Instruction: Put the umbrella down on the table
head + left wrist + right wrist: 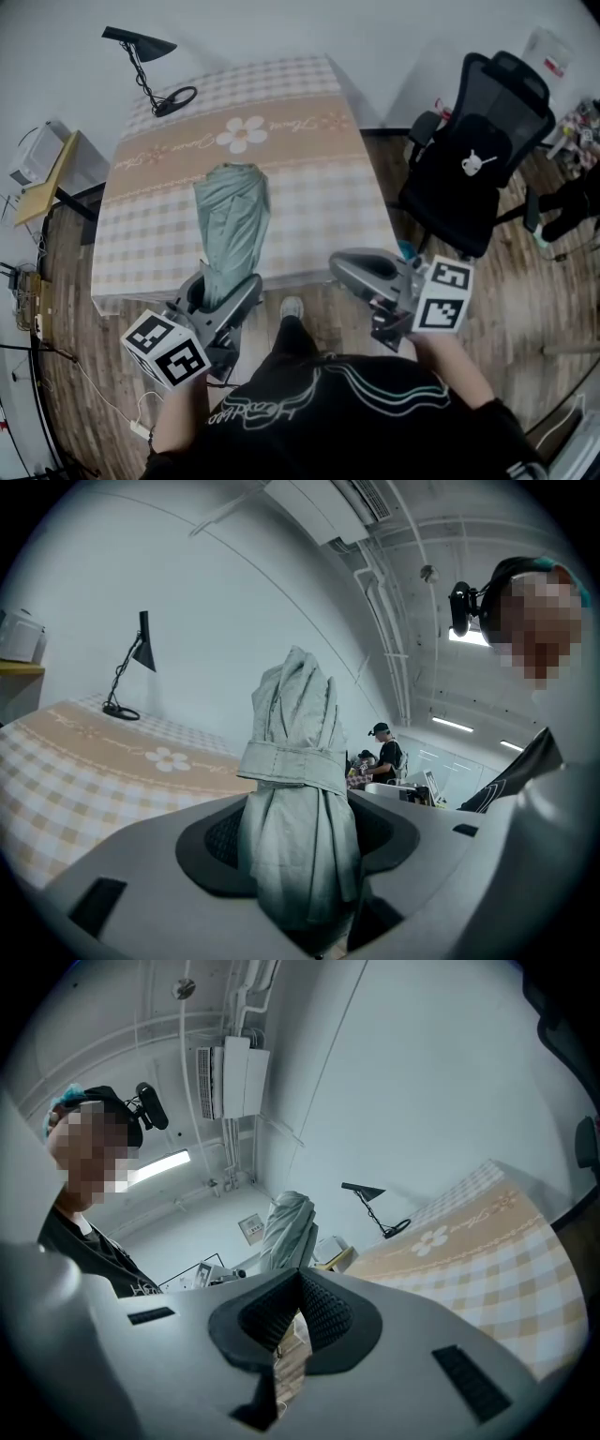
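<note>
A folded sage-green umbrella (232, 211) lies lengthwise over the near half of the checked table (309, 187), its near end at the table's front edge. My left gripper (223, 286) is shut on that near end. In the left gripper view the umbrella (300, 789), wrapped by its strap, stands up between the dark pads (214, 841) of the left gripper (298, 846). My right gripper (344, 268) hovers just off the table's front right corner, shut on nothing. In the right gripper view the right gripper (300, 1290) has its pads (328, 1316) touching; the umbrella (287, 1227) shows beyond them.
A black desk lamp (141, 52) stands at the table's far left corner. A black office chair (478, 159) stands right of the table. A low shelf with a white appliance (33, 150) is at the left. Cables (94, 389) trail on the wood floor.
</note>
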`<state>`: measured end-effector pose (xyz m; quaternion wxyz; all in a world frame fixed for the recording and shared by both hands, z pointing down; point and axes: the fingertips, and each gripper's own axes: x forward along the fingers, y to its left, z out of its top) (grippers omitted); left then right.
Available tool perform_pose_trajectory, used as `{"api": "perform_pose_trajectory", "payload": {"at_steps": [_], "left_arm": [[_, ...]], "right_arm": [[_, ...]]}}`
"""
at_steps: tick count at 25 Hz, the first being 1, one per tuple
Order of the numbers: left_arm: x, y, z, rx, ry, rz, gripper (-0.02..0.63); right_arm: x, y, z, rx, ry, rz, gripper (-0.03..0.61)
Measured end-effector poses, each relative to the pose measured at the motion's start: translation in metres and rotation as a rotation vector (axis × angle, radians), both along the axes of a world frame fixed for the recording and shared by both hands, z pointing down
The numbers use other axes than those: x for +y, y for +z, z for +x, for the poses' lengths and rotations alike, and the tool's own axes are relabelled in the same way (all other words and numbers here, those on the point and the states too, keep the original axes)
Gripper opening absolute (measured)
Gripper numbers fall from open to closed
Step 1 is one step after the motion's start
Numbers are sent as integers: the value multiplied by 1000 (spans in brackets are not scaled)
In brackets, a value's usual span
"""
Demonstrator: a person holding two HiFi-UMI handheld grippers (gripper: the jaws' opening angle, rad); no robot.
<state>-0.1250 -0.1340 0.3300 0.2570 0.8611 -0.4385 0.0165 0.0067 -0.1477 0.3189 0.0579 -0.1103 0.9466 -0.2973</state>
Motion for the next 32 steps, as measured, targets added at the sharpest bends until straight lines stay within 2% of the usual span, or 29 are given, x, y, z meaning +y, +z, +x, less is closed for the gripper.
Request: {"api": "perform_pose_trajectory", "payload": {"at_steps": [9, 18, 27, 32], "left_arm": [[-66, 21, -36, -38, 14, -43, 258], [-123, 46, -55, -110, 76, -73, 258], [-170, 96, -65, -169, 117, -140, 258], [-185, 133, -72, -244, 125, -201, 258]], "right_arm": [[-57, 25, -31, 17, 21, -59, 12], [-104, 44, -60, 40, 22, -113, 12], [-141, 68, -74, 65, 18, -146, 12], [-153, 79, -76, 69, 20, -173, 12]]}}
